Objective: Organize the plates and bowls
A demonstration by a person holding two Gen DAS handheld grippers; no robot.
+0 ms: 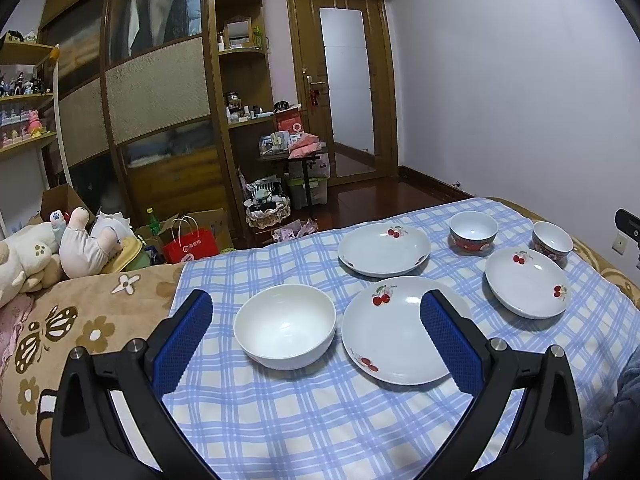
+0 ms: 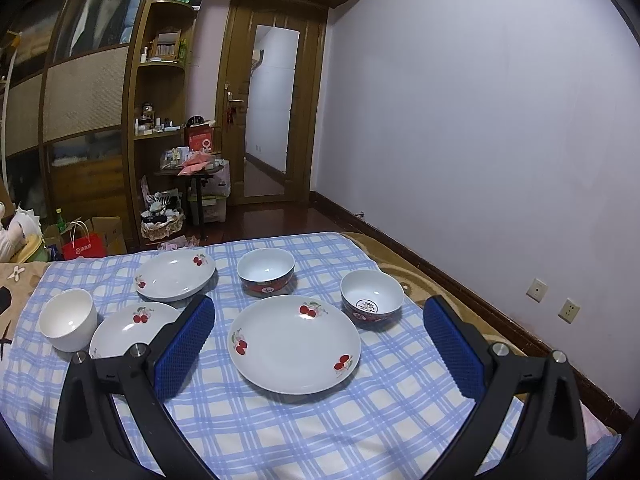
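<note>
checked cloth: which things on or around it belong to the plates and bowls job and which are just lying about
Job:
three cherry plates
plain white bowl
two red-patterned bowls

Lying about:
plush toys
red paper bag
green bottle
wicker basket

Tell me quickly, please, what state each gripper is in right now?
Left gripper: open, holding nothing, above the white bowl.
Right gripper: open, holding nothing, above a cherry plate.
</note>
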